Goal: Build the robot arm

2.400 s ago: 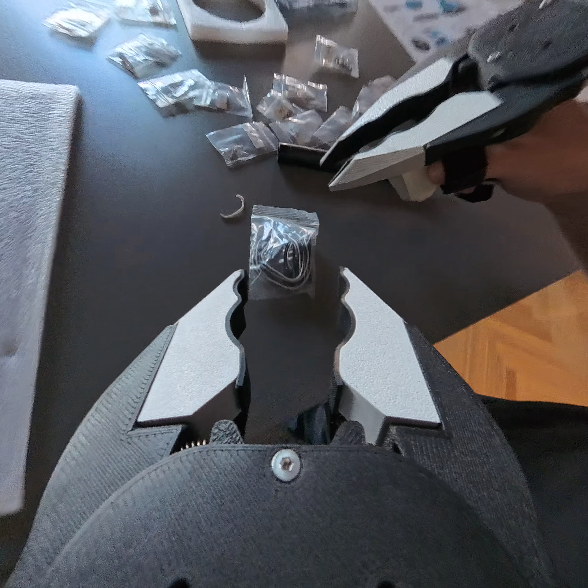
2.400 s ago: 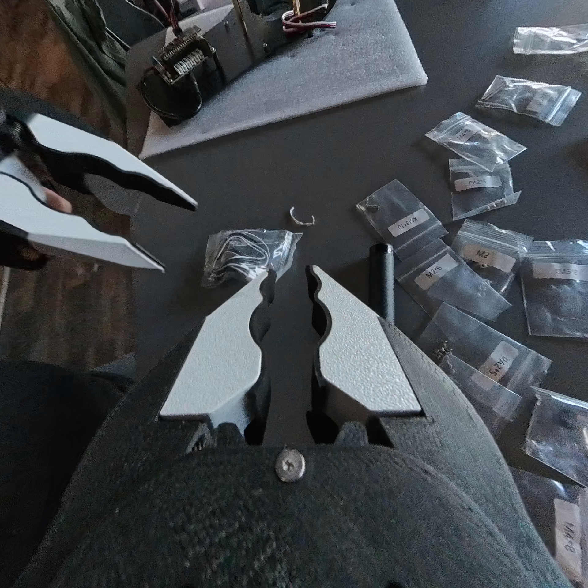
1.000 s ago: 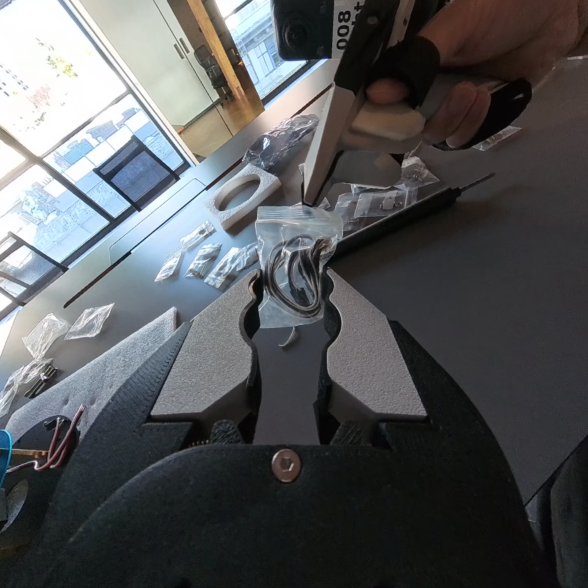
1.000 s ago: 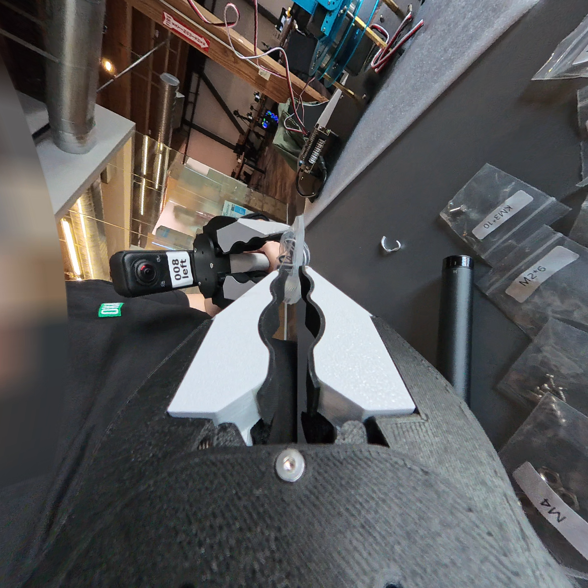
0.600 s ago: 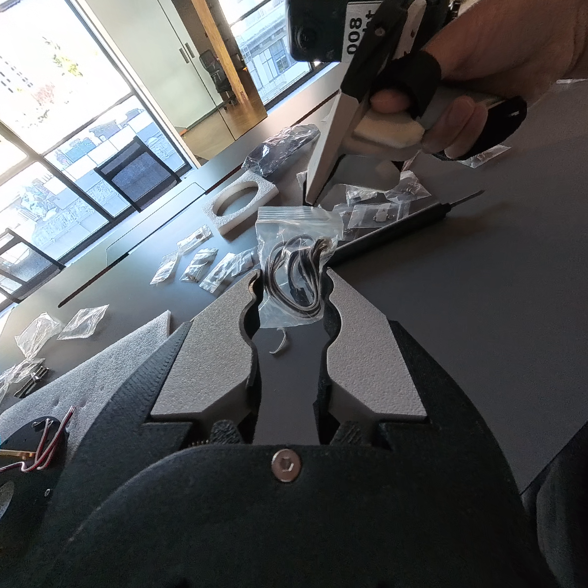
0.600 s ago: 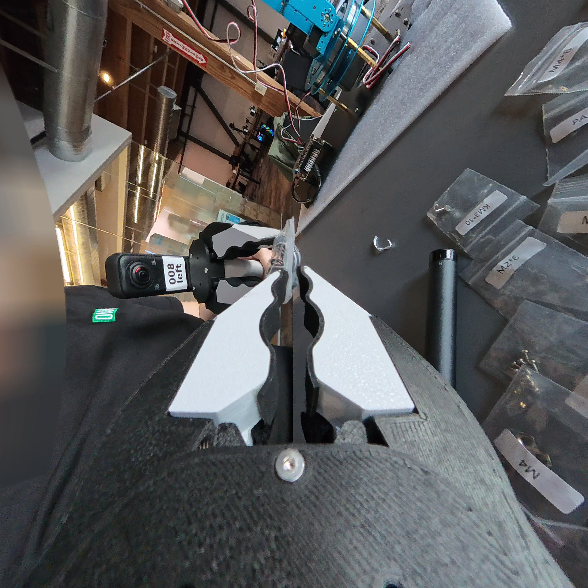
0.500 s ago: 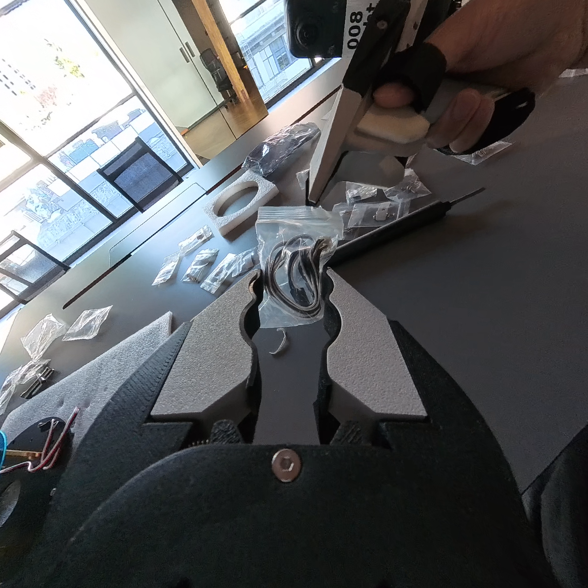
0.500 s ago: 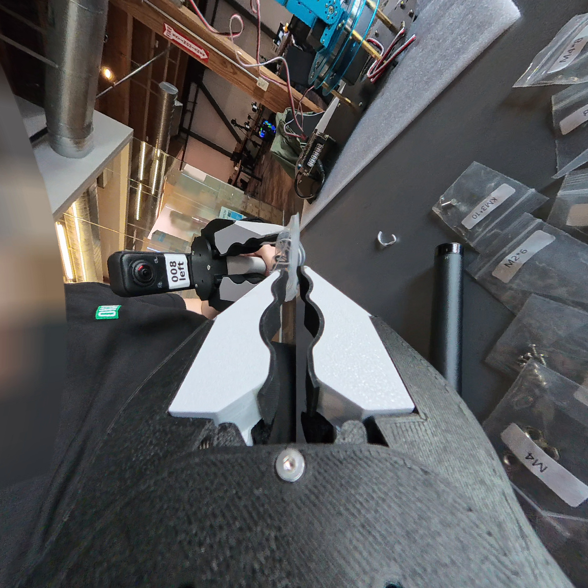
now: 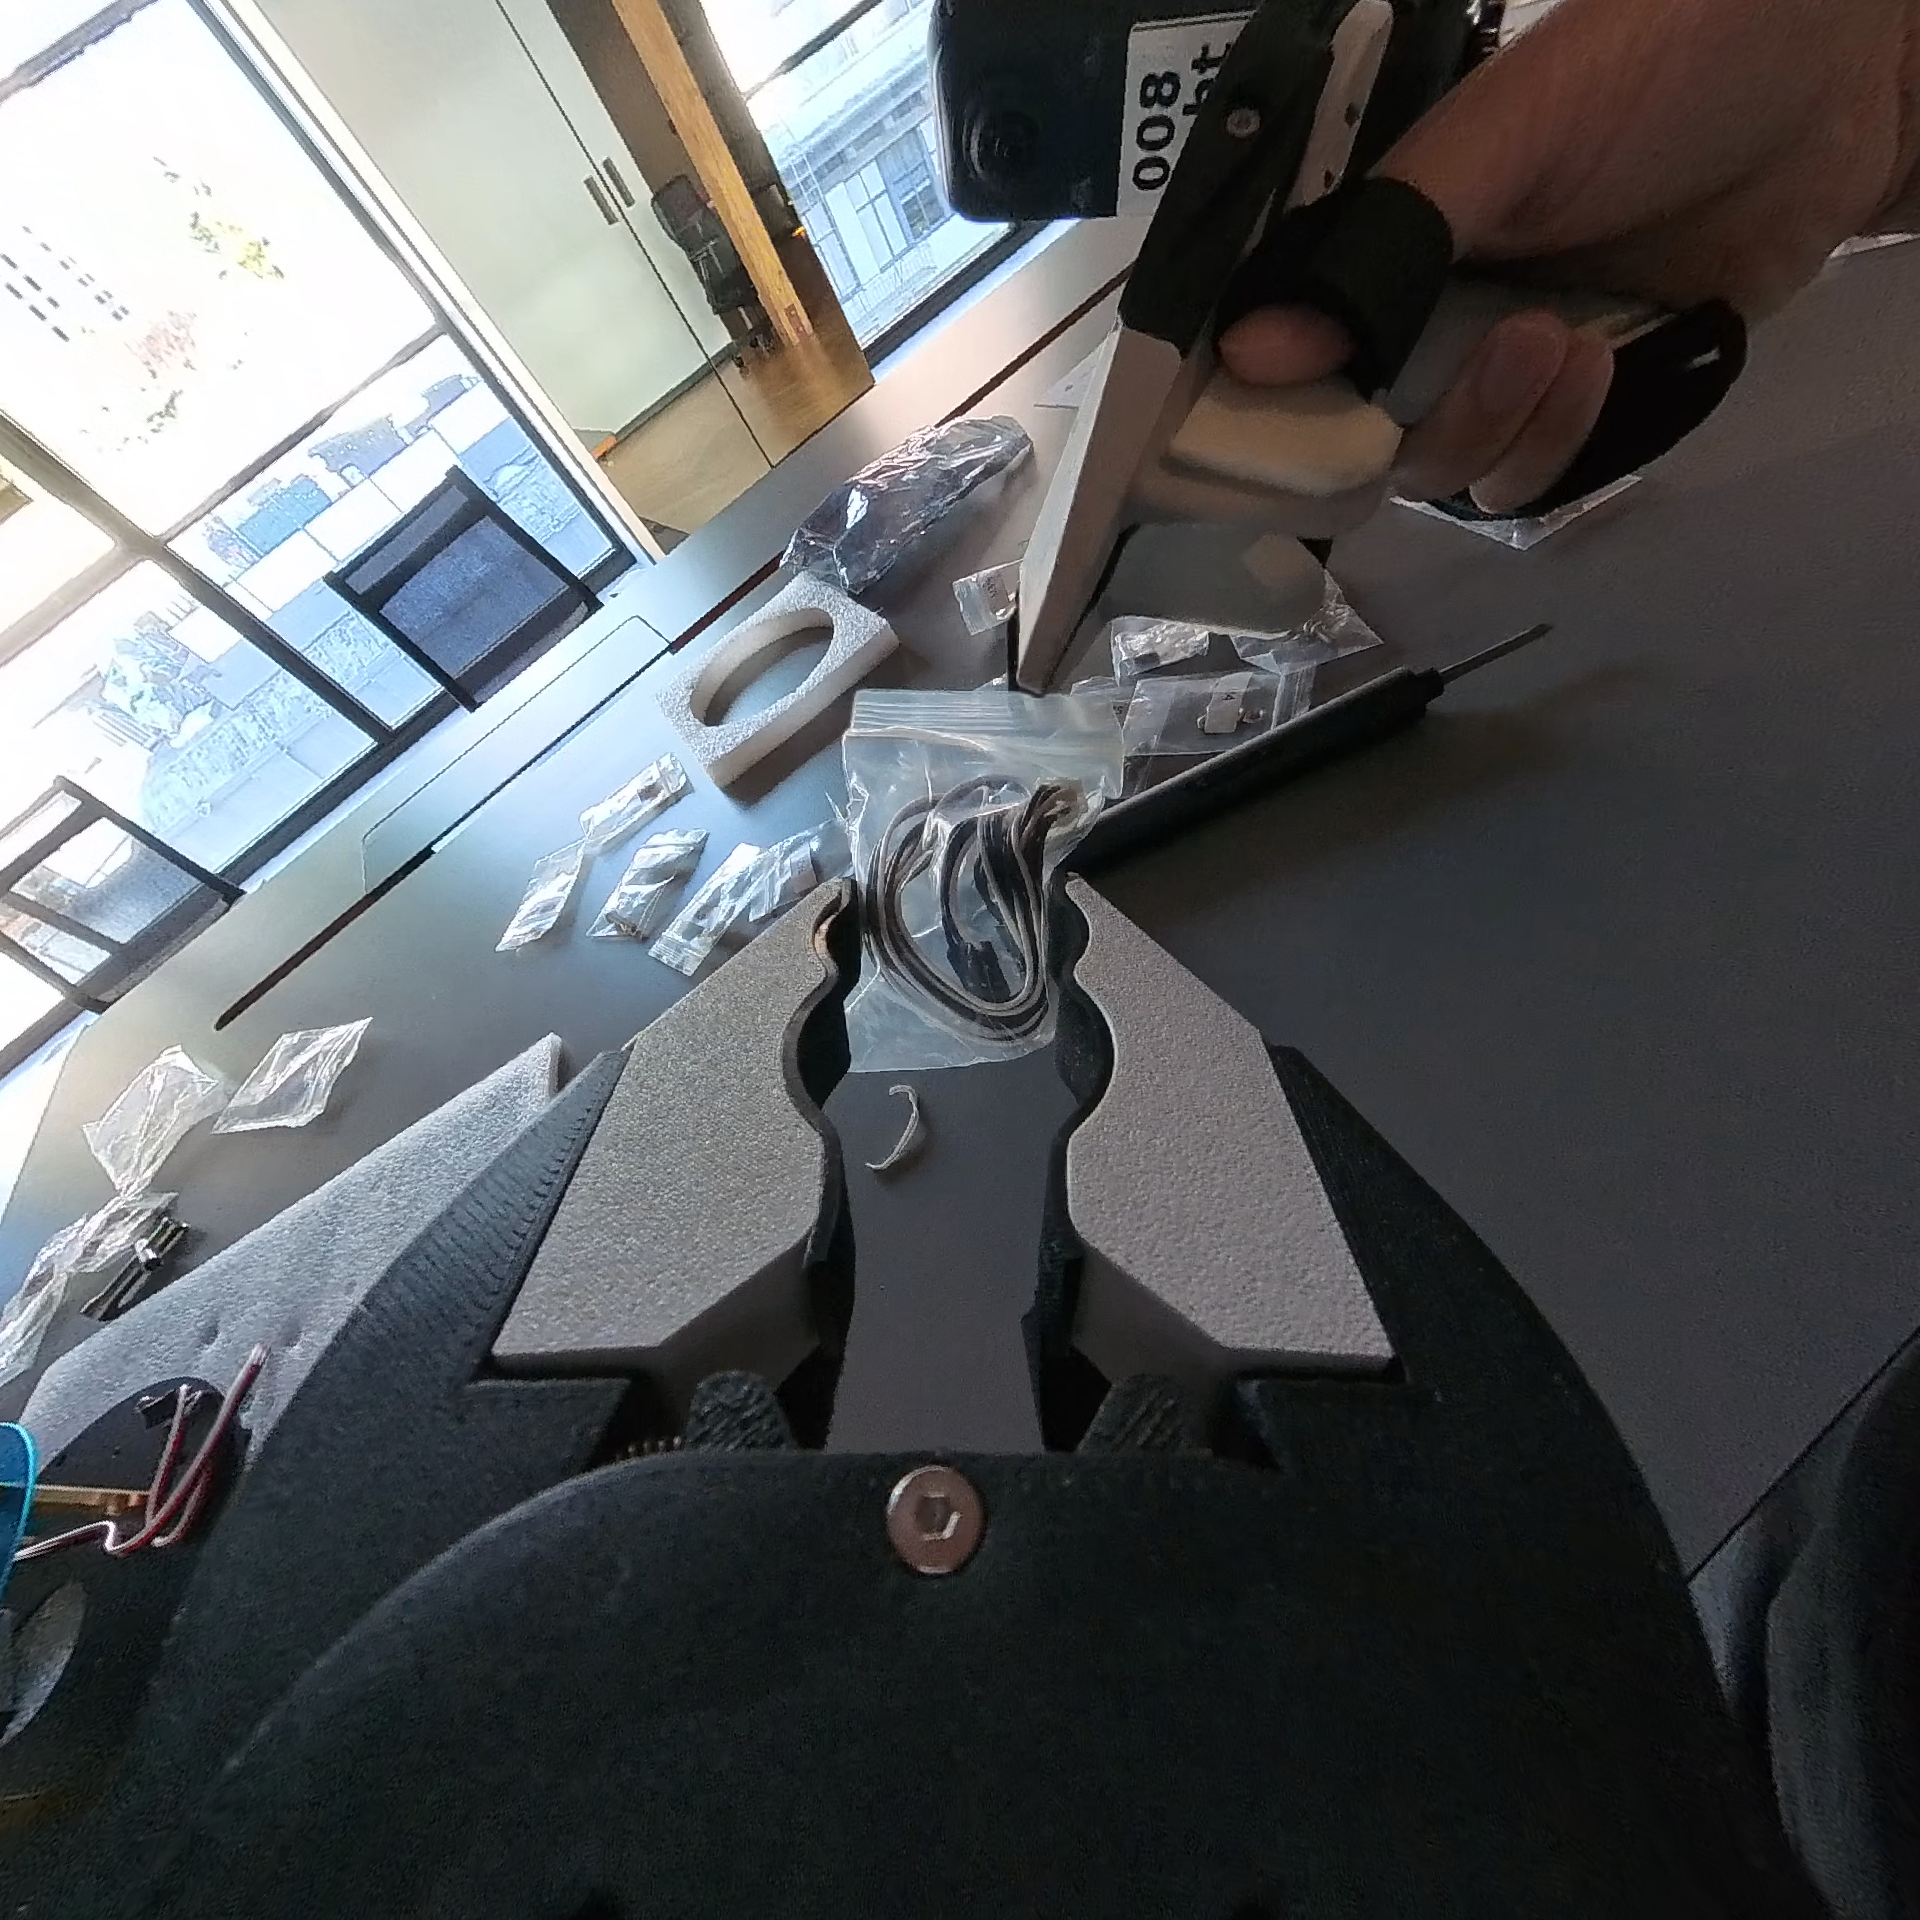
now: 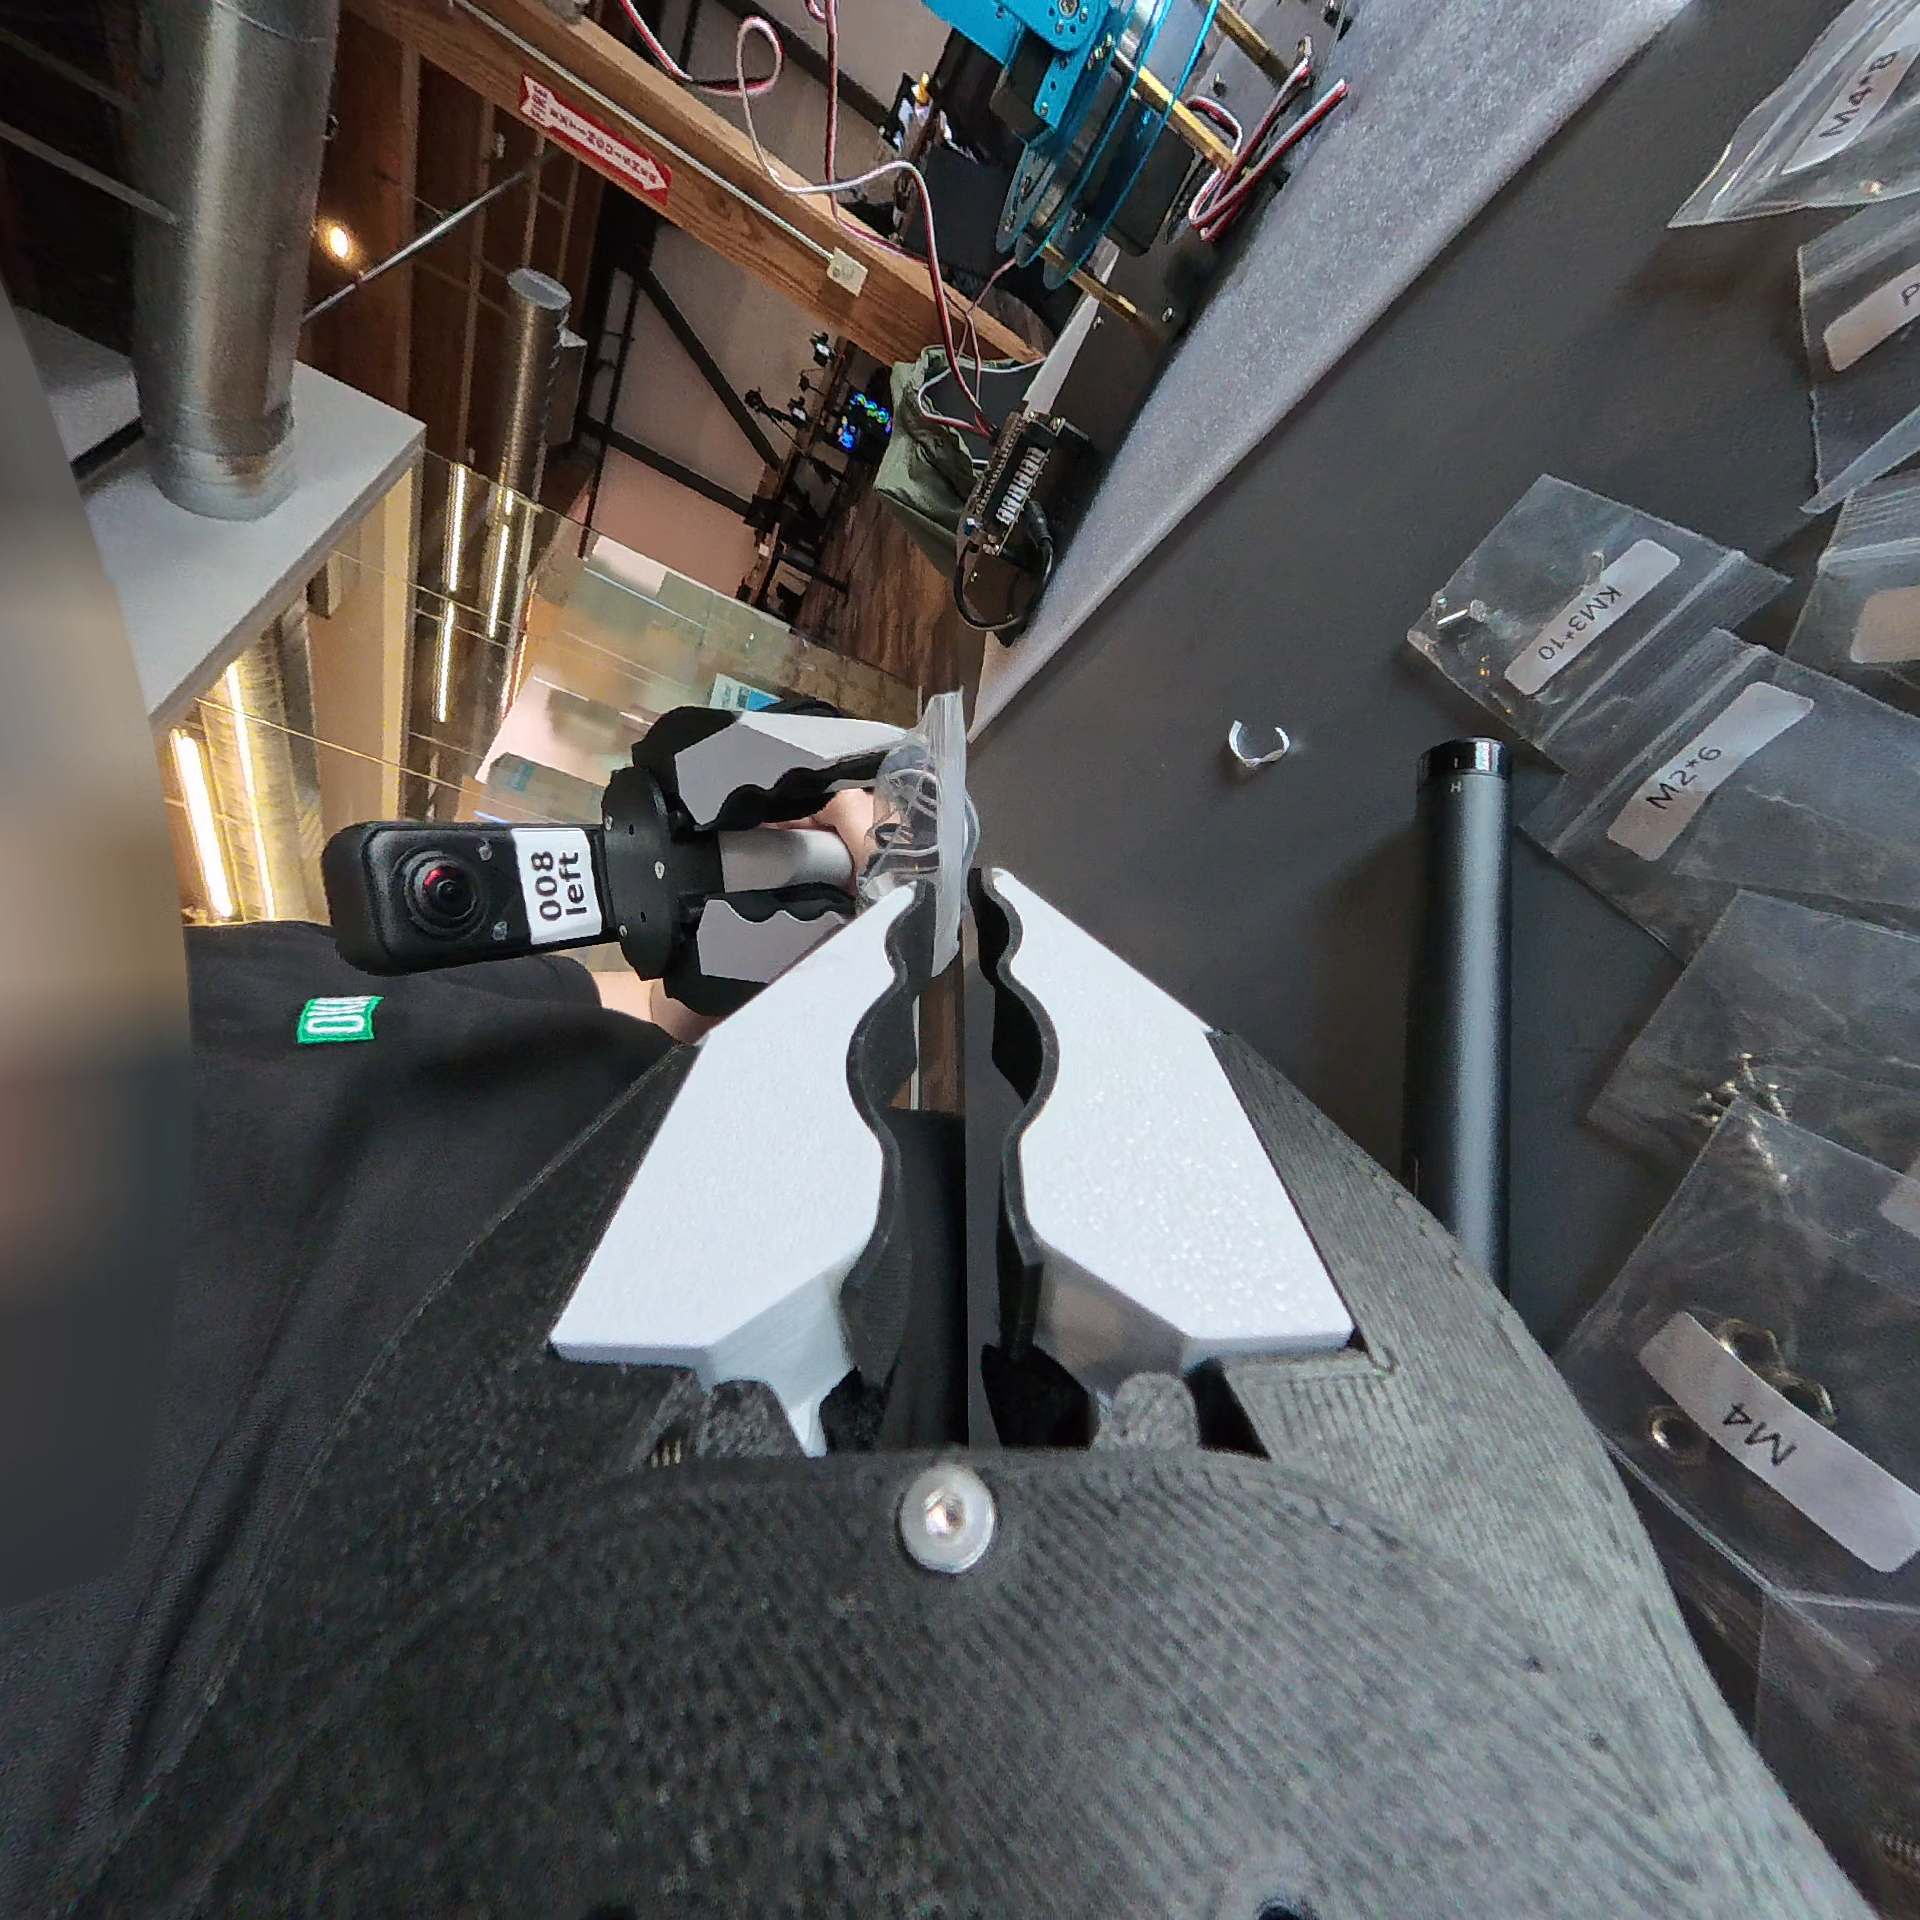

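A clear zip bag of black and white wires [image 9: 966, 831] is held up off the dark table [image 9: 1507, 987]. My left gripper [image 9: 956, 914] is shut on the bag's lower half, one finger on each side. My right gripper [image 10: 945, 883] comes in from above and is shut on the bag's zip edge [image 10: 940, 769]. In the left wrist view the right gripper's fingertips [image 9: 1029, 665] meet the bag's top right corner, with a hand behind. In the right wrist view the left gripper's fingers [image 10: 769, 758] show beyond the bag.
A small white clip [image 9: 899, 1132] lies on the table under the bag. A black screwdriver [image 10: 1460, 987] lies beside several small labelled bags of screws [image 10: 1662, 769]. A foam block with a hole [image 9: 779, 696] and a grey foam mat with wired parts [image 10: 1351, 260] lie farther off. My hands' fingertips stand some 5 cm from each other.
The bag lay flat on the table with both grippers open near it; now the left gripper holds it up and the right has shut on its top edge. Little has moved lately.
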`<action>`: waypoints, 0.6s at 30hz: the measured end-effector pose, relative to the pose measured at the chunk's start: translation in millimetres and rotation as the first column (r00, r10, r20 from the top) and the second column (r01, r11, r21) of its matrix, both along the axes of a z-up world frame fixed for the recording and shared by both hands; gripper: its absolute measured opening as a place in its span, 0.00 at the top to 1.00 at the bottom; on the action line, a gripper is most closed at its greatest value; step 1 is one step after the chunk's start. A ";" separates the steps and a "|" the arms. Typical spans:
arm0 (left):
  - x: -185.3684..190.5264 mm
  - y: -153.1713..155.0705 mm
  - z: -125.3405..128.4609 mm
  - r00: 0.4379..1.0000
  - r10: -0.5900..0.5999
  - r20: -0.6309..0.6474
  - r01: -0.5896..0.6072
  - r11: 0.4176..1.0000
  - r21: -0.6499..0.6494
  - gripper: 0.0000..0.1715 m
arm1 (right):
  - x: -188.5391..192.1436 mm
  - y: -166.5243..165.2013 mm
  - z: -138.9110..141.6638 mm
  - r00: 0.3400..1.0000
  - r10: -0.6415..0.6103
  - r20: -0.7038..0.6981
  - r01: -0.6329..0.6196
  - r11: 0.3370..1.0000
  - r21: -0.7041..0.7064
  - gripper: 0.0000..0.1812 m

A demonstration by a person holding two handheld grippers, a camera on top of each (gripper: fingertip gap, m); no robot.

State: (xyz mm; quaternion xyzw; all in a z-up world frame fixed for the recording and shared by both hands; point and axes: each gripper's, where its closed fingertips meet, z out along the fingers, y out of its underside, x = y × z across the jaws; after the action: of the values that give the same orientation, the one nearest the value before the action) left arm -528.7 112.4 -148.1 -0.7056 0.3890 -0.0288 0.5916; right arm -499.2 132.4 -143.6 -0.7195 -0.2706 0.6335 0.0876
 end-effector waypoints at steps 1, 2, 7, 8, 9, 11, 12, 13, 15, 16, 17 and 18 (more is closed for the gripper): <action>0.2 -0.2 0.4 1.000 -0.001 -0.004 0.001 1.000 0.005 0.81 | 0.1 -0.5 -1.5 1.000 0.003 0.009 -0.003 1.000 0.001 0.96; 0.3 -0.4 0.8 1.000 -0.002 -0.009 0.002 1.000 0.009 0.81 | 0.4 -0.9 -3.1 1.000 0.005 0.017 -0.005 1.000 0.004 0.96; 2.8 -2.7 1.4 0.999 -0.021 -0.041 0.023 0.999 0.037 0.81 | 1.1 -7.1 -5.5 0.999 0.041 0.023 -0.040 0.998 -0.039 0.97; 3.1 -3.1 1.5 0.999 -0.024 -0.045 0.026 0.999 0.042 0.81 | 1.3 -8.5 -7.0 0.998 0.049 0.026 -0.048 0.998 -0.051 0.98; 3.5 -3.3 1.5 0.999 -0.026 -0.048 0.028 0.998 0.047 0.82 | 1.6 -9.5 -9.4 0.998 0.055 0.036 -0.053 0.997 -0.057 0.98; 4.0 -3.9 1.1 0.998 -0.030 -0.053 0.033 0.998 0.053 0.82 | 3.0 -11.7 -13.9 0.996 0.072 0.055 -0.069 0.996 -0.052 1.00; 4.5 -4.3 1.2 0.998 -0.034 -0.052 0.037 0.998 0.055 0.82 | 3.6 -12.3 -15.0 0.995 0.076 0.060 -0.073 0.996 -0.046 1.00; 5.0 -4.7 1.3 0.998 -0.037 -0.052 0.040 0.998 0.056 0.82 | 3.9 -12.7 -15.0 0.995 0.078 0.059 -0.075 0.996 -0.046 1.00; 6.1 -5.1 1.0 0.998 -0.046 -0.048 0.049 0.997 0.056 0.82 | 4.6 -15.0 -13.2 0.995 0.093 0.046 -0.091 0.995 -0.048 1.00; 6.4 -4.9 -0.2 0.998 -0.052 -0.042 0.054 0.997 0.049 0.82 | 4.9 -15.8 -11.5 0.995 0.098 0.034 -0.096 0.994 -0.050 1.00; 6.4 -4.0 -2.6 0.998 -0.055 -0.033 0.056 0.998 0.032 0.81 | 5.1 -16.5 -8.5 0.995 0.103 0.013 -0.102 0.993 -0.056 1.00; 5.5 -2.5 -5.9 0.998 -0.053 -0.017 0.053 0.999 0.009 0.80 | 5.2 -16.4 -4.0 0.995 0.101 -0.018 -0.102 0.992 -0.068 1.00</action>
State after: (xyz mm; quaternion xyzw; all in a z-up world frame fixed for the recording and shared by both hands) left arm -523.2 109.9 -154.0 -0.6924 0.4127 -0.0367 0.5907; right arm -494.0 116.0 -147.7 -0.7027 -0.2843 0.6514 0.0324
